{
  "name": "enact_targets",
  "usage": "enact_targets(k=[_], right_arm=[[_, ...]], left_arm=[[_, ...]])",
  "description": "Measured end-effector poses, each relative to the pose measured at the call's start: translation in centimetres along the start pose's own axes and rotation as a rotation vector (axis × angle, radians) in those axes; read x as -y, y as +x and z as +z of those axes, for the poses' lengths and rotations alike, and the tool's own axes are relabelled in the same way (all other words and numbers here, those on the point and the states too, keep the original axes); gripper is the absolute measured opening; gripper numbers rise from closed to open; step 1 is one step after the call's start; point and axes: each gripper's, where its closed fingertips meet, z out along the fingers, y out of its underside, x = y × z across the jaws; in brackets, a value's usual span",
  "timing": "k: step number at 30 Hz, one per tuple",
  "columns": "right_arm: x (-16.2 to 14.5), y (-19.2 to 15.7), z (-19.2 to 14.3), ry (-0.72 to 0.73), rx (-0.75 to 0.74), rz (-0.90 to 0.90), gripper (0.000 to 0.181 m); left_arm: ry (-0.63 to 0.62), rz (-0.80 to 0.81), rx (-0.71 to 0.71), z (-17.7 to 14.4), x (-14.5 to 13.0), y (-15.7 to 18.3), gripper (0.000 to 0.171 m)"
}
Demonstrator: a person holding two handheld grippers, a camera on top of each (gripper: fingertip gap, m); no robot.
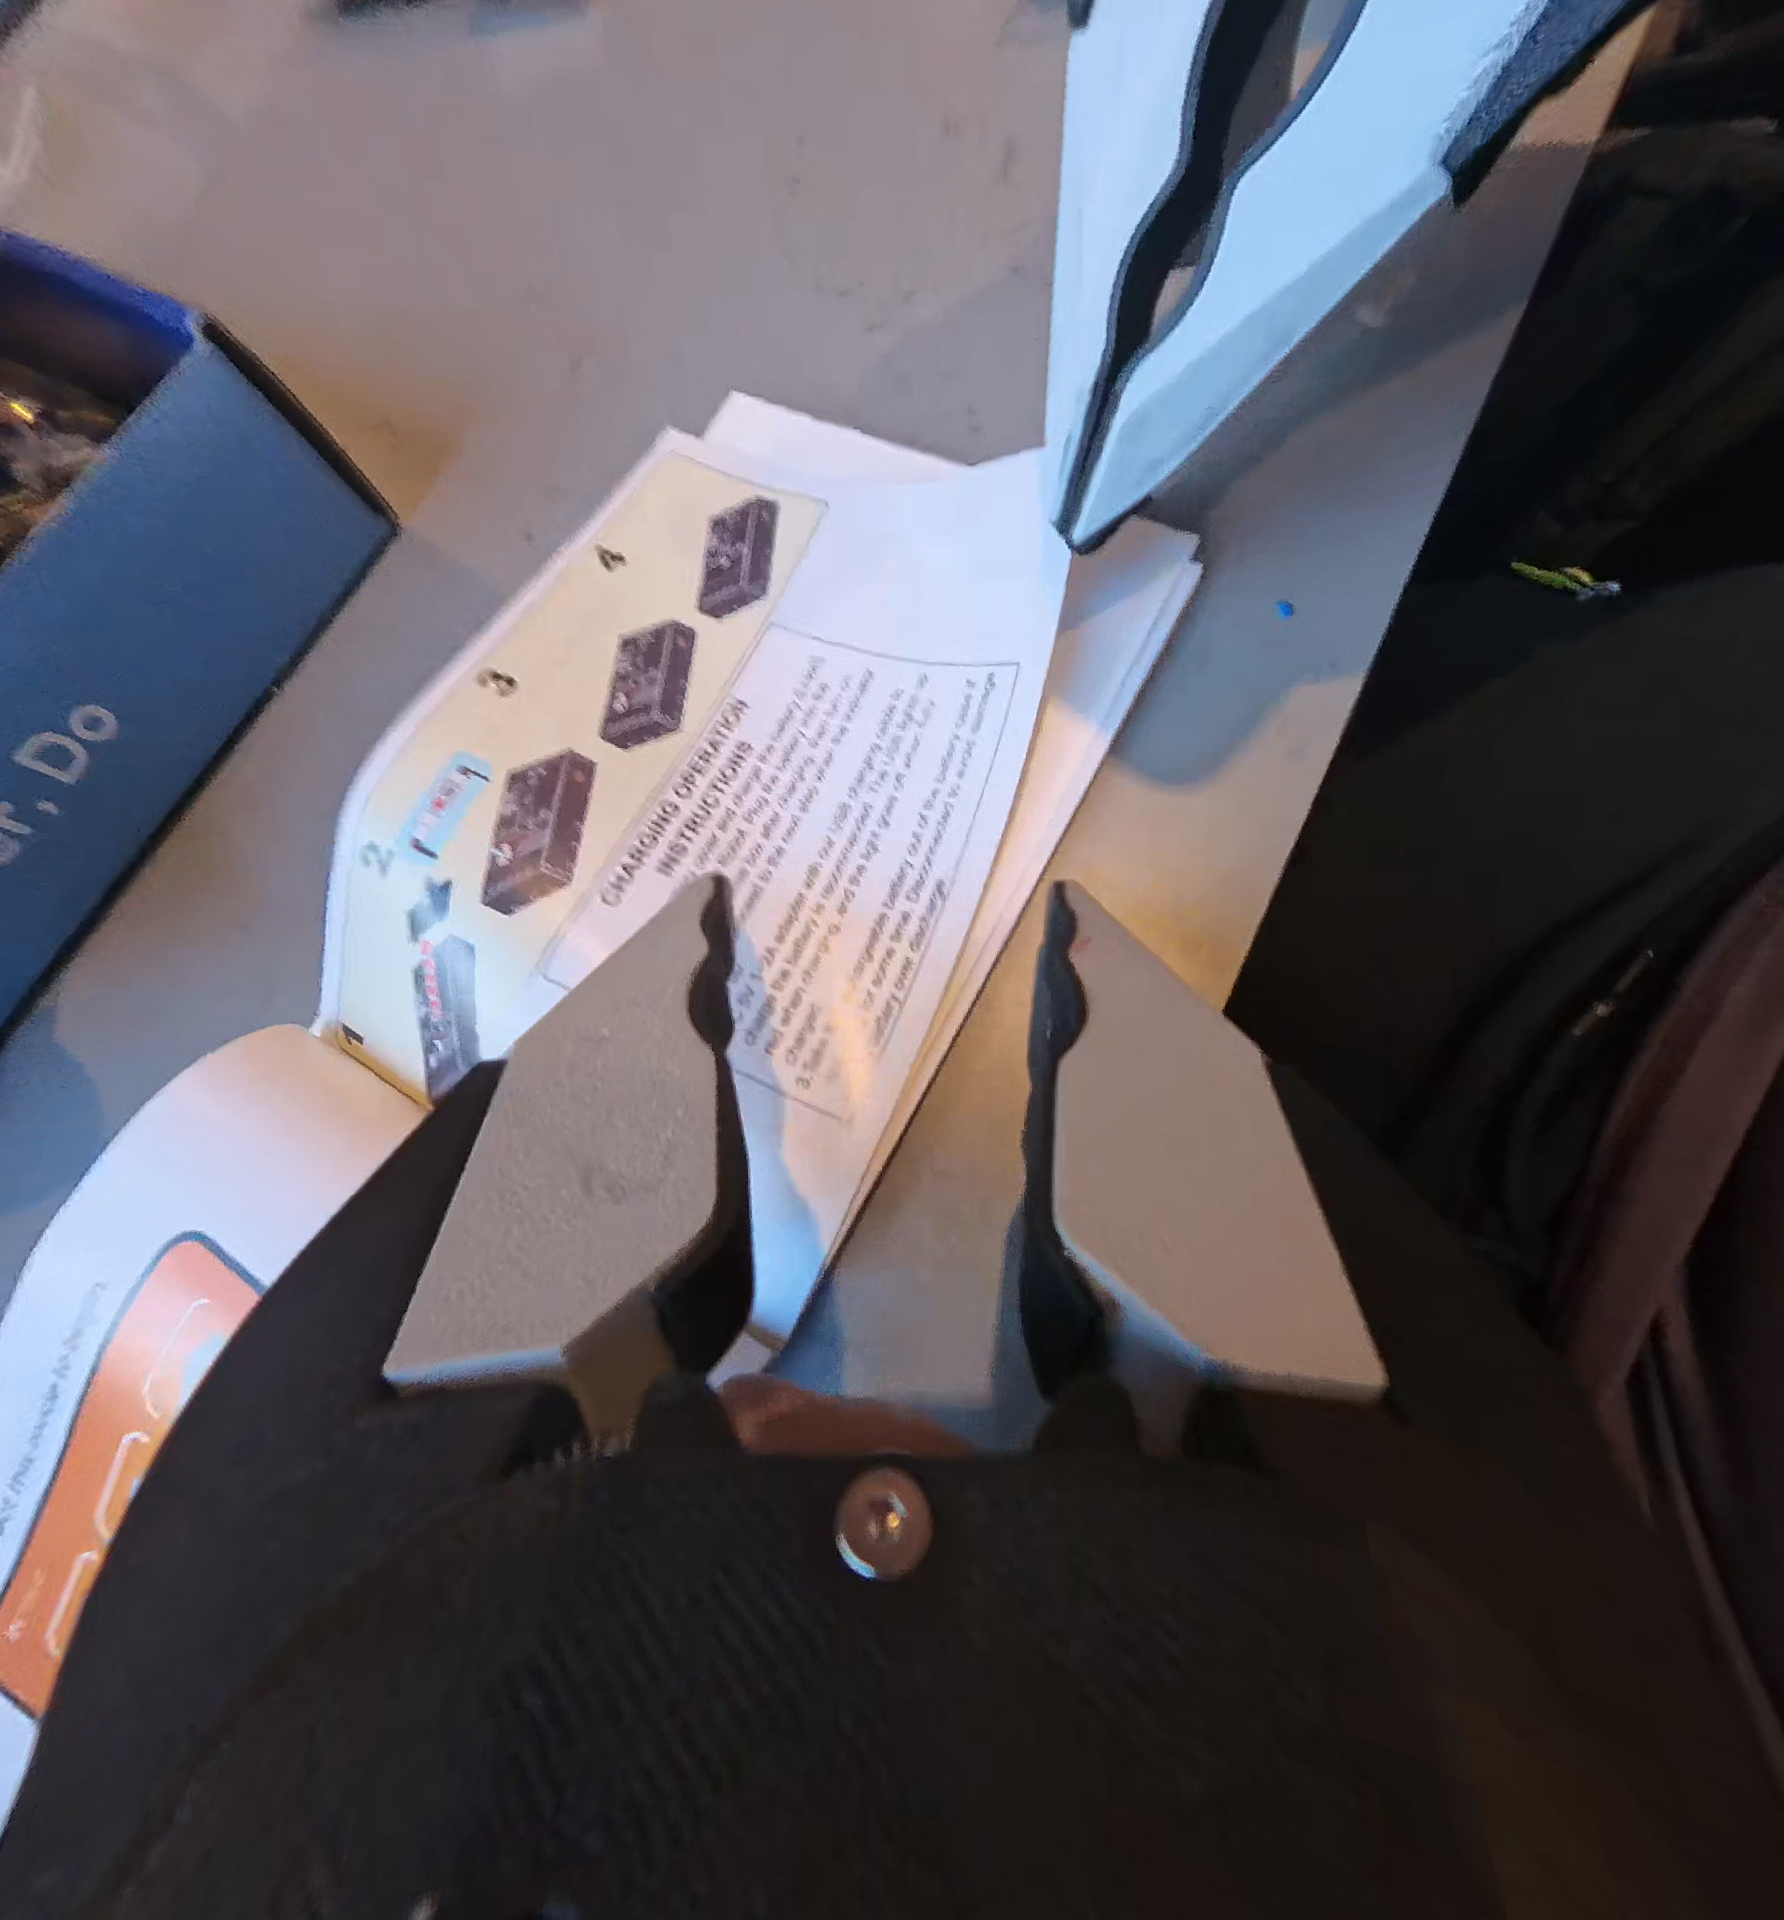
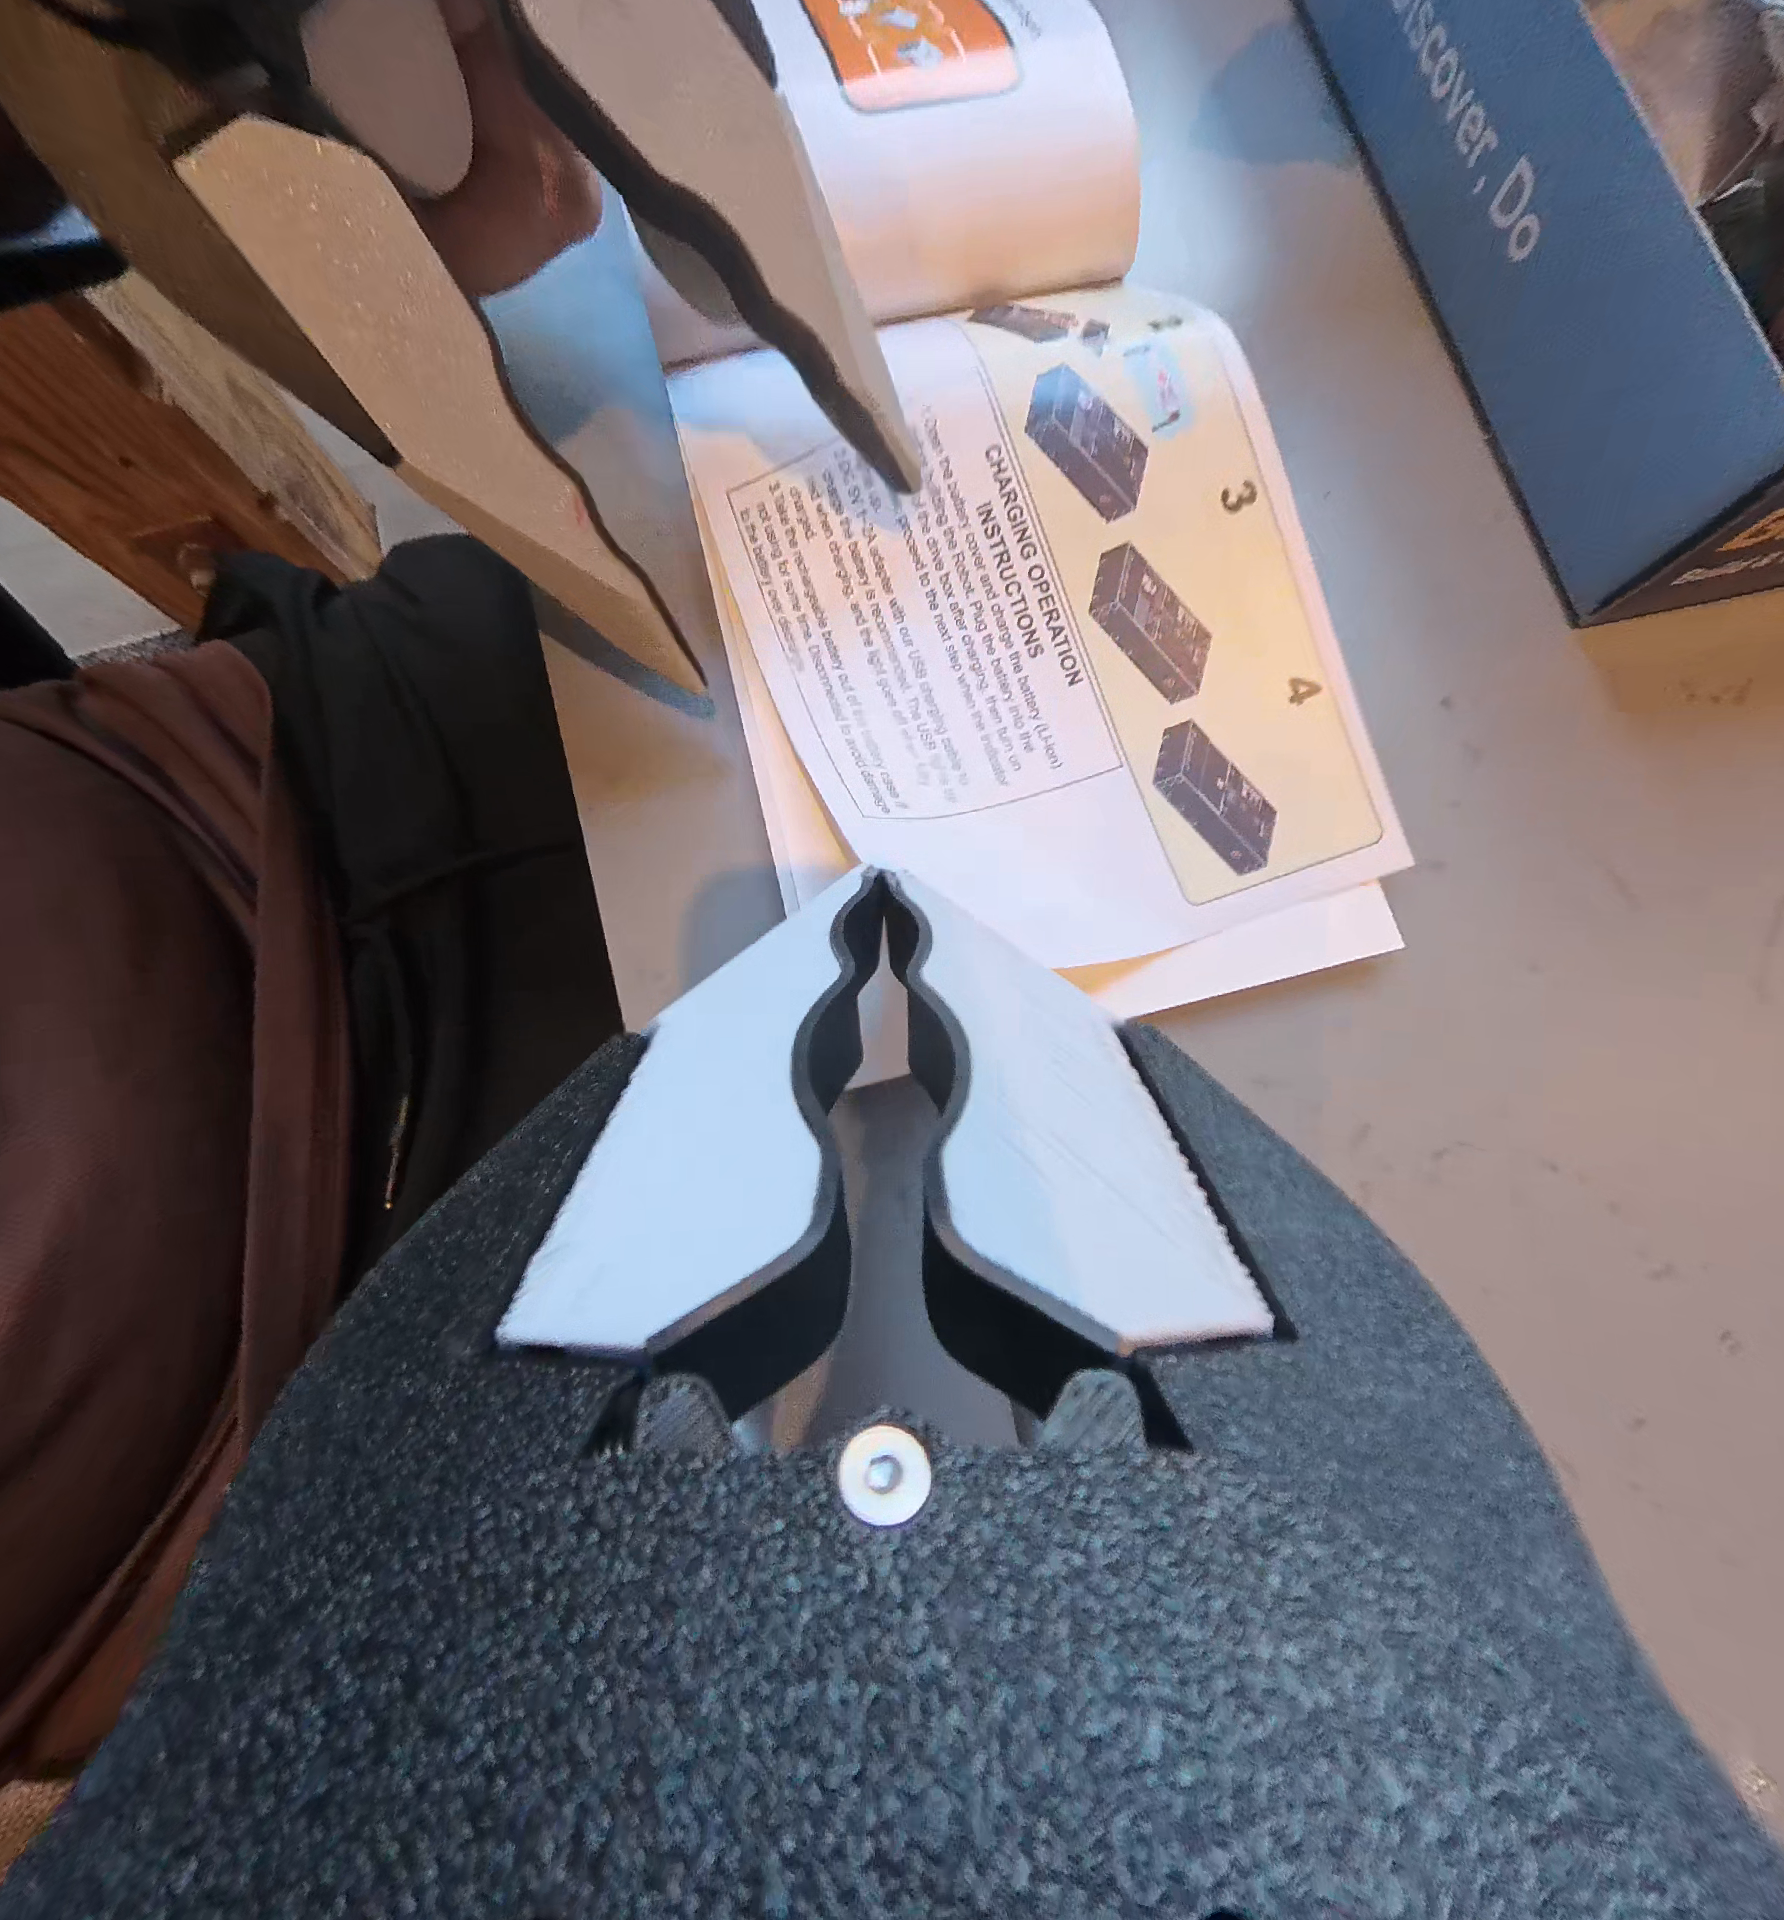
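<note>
An open instruction booklet (image 1: 898, 644) with pictures and numbered steps lies on the grey table (image 1: 576, 208). My left gripper (image 1: 888, 894) is open and empty, and its left fingertip (image 1: 711, 914) rests over the printed page. In the right wrist view the left gripper (image 2: 800, 582) comes in from the top left, with one tip on the booklet (image 2: 1127, 665). My right gripper (image 2: 883, 881) is shut at the booklet's near edge, with white paper showing between its fingers. It also shows in the left wrist view (image 1: 1075, 535), pinching the page corner.
A blue cardboard box (image 1: 140, 644) lies open beside the booklet and also shows in the right wrist view (image 2: 1553, 312). A person's dark clothing (image 1: 1594, 831) borders the table edge. A wooden leg (image 2: 140, 436) stands below the edge. Some 7 cm of space lies between my two pairs of fingers.
</note>
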Motion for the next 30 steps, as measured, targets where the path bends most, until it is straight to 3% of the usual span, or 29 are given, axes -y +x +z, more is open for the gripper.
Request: enact_targets(k=[8,13,16,18,23,28,30], right_arm=[[1.6,-0.2,-0.7,0.09,0.053,0.089,0.0],[1.9,-0.4,-0.6,0.111,0.067,0.103,0.0],[1.3,0.3,-0.2,0.083,0.026,0.087,0.0],[0.8,1.1,-0.4,0.057,-0.024,0.054,0.0],[0.2,1.3,-1.1,0.047,-0.039,-0.028,0.036],[0.4,1.6,-1.3,0.041,-0.159,-0.252,0.038],[0.2,1.8,-1.0,0.005,-0.214,-0.319,0.03]], left_arm=[[0.046,0.136,0.107,2.2,1.7,1.7,0.047],[0.094,0.113,0.138,2.6,2.7,1.7,0.03],[0.082,0.081,0.136,2.7,2.7,1.3,0.036],[0.081,0.07,0.123,2.7,2.6,1.3,0.038],[0.101,0.04,0.112,2.4,2.7,1.1,0.035],[0.107,0.023,0.11,2.2,2.7,0.9,0.035],[0.11,0.015,0.11,2.2,2.7,0.7,0.035]])
